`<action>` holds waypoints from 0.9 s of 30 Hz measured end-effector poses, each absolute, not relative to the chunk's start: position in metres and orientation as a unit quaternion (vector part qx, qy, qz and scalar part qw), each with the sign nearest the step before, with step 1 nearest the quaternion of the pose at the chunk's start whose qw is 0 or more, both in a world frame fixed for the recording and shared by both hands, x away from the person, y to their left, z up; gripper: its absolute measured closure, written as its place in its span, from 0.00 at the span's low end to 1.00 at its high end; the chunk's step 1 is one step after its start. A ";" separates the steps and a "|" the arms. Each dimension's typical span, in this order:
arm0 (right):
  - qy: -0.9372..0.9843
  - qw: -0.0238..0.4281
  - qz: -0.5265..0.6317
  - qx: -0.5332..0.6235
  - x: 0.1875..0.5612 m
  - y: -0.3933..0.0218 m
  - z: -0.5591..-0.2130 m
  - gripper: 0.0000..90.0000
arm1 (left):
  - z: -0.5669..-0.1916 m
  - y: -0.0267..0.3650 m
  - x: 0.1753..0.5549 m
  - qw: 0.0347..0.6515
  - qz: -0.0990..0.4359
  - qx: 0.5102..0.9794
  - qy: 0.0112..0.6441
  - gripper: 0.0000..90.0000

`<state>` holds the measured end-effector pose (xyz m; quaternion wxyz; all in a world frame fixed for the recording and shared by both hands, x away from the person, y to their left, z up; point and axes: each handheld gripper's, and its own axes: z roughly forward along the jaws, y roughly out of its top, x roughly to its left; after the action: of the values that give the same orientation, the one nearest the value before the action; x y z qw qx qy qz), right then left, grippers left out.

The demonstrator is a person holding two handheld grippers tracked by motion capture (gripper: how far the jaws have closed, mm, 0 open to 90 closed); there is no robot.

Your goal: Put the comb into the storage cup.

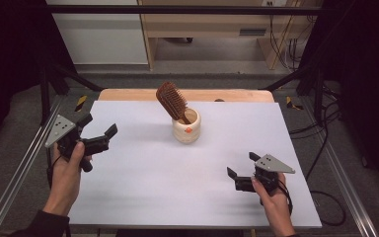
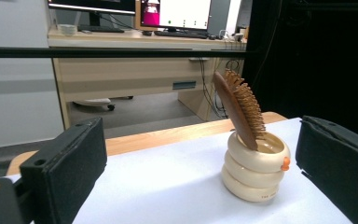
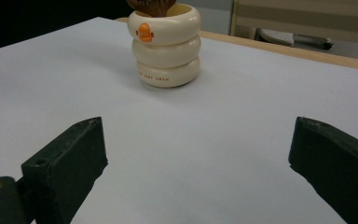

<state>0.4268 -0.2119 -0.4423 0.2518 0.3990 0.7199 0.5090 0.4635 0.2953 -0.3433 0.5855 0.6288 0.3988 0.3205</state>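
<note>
A cream ringed cup [image 1: 186, 127] with a small orange mark stands near the back middle of the white table sheet [image 1: 143, 173]. A brown wooden hairbrush [image 1: 171, 101] leans in it, handle down, bristle head up and tilted left. In the left gripper view the cup [image 2: 255, 172] and hairbrush [image 2: 240, 107] sit ahead to the right; the right gripper view has the cup [image 3: 166, 44] straight ahead. My left gripper [image 1: 98, 129] hovers open at the table's left edge. My right gripper [image 1: 242, 165] rests open near the front right. Both hold nothing.
A wooden strip [image 1: 128, 94] edges the table's far side. Metal rails [image 1: 15, 173] run along both sides, and cables [image 1: 321, 148] lie on the floor at right. A desk [image 2: 121, 70] with monitors stands beyond the table.
</note>
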 end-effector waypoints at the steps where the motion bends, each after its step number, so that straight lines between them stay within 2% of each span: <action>1: 0.719 0.256 0.509 0.399 0.427 -0.213 -0.442 0.04 | -0.343 0.297 0.463 0.585 0.322 0.629 0.398 0.02; 8: 0.706 0.273 0.520 0.396 0.421 -0.216 -0.440 0.04 | -0.344 0.310 0.452 0.577 0.341 0.630 0.391 0.02; 27: 0.696 0.303 0.512 0.403 0.406 -0.249 -0.445 0.04 | -0.366 0.341 0.435 0.567 0.351 0.628 0.402 0.02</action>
<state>0.4056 -0.2487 -0.4447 0.3033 0.4029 0.6957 0.5116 0.4349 0.3406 -0.3662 0.5668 0.6276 0.4021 0.3510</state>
